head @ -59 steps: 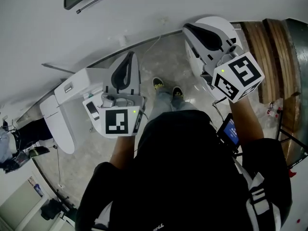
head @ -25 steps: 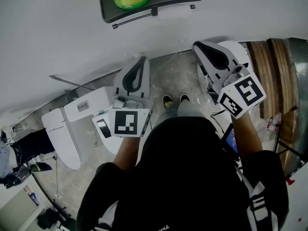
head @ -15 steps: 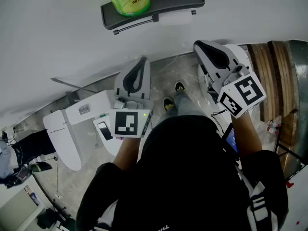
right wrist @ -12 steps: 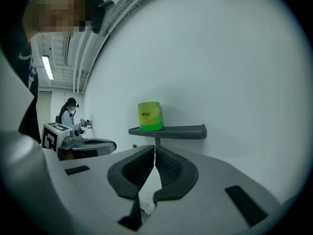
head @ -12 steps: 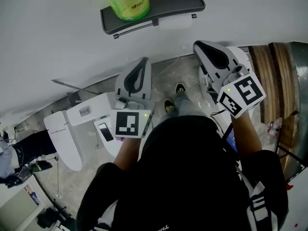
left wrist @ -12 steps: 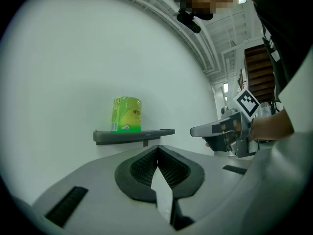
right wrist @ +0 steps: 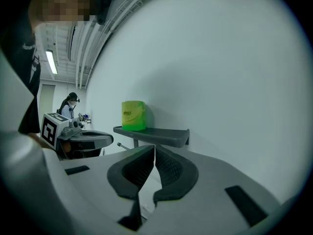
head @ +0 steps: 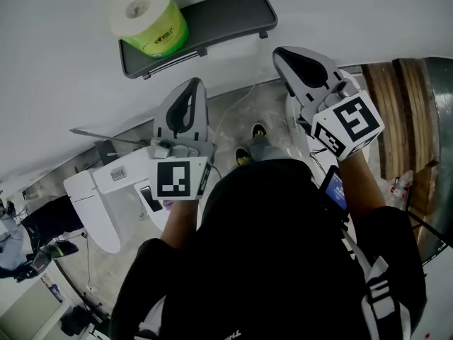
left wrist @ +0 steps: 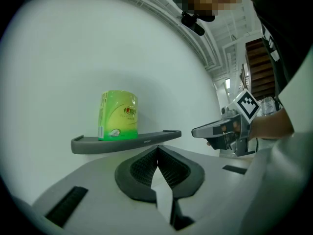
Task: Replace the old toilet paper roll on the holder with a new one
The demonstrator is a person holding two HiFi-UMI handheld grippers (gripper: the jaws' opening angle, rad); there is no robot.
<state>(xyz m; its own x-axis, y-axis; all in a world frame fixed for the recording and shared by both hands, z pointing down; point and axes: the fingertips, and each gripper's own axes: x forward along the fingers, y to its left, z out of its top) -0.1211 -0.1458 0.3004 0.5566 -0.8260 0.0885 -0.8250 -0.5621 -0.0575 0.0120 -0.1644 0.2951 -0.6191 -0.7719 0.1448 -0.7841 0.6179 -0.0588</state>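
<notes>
A new toilet roll in green wrap (head: 148, 27) (left wrist: 119, 115) (right wrist: 133, 115) stands upright on the left end of a dark grey wall shelf holder (head: 212, 20) (left wrist: 146, 140) (right wrist: 161, 133). A thin bar (head: 177, 54) runs under the shelf; I cannot make out an old roll on it. My left gripper (head: 194, 83) (left wrist: 157, 149) is shut and empty, level, a short way in front of the shelf and below the roll. My right gripper (head: 280, 52) (right wrist: 154, 146) is shut and empty too, close to the shelf's right end.
A white toilet (head: 92, 204) stands against the wall at the lower left. Wooden planks (head: 386, 98) rise at the right. The person's shoes (head: 248, 142) rest on the stone floor below the shelf. Another person (right wrist: 71, 104) stands far off.
Both grippers have moved nearer the wall, still shut. The shelf and green roll now sit lower and further left in the head view, closer to the jaw tips.
</notes>
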